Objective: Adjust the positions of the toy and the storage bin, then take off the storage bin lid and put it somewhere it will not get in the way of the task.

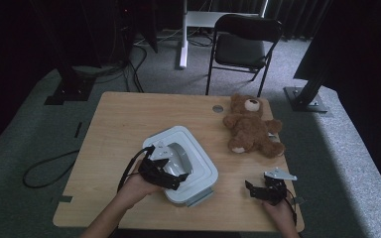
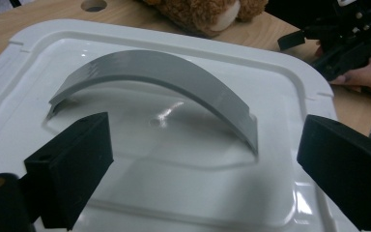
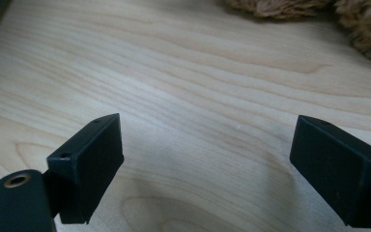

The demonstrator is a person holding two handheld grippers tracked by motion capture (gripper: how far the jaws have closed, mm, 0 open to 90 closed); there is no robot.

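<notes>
Spreading under everything is a pale wooden tabletop [image 1: 124, 129] with visible grain, a small round grommet hole [image 1: 218, 108] near its far edge and notches cut into its left side. Around it lies grey carpet [image 1: 39, 144], with black cables [image 1: 44, 171] looping over it, a black folding chair [image 1: 243, 44] behind the tabletop, dark metal stand bases [image 1: 305, 99] to either side and black curtains closing off the back of the dim room. A white, rounded-square plastic container lid with an arched grey handle [image 1: 183, 161] sits directly beneath and ahead of the left gripper [image 1: 166, 173], whose jaws stand wide apart on either side of the handle's near end without touching it. The right gripper [image 1: 265, 191] hovers over bare wood, well to the right of the lid, its jaws also spread wide and holding nothing. A brown plush teddy bear [image 1: 250, 129] lies on its back beyond the right gripper, near the tabletop's far right corner; in the right gripper view only scraps of its fur [image 3: 280, 7] show at the top edge. The box beneath the lid is mostly covered, with just a grey latch [image 1: 198, 198] poking out at the near corner. Both forearms are cut off by the bottom edge of the high view, and the room's far corners are too dark to make out.
</notes>
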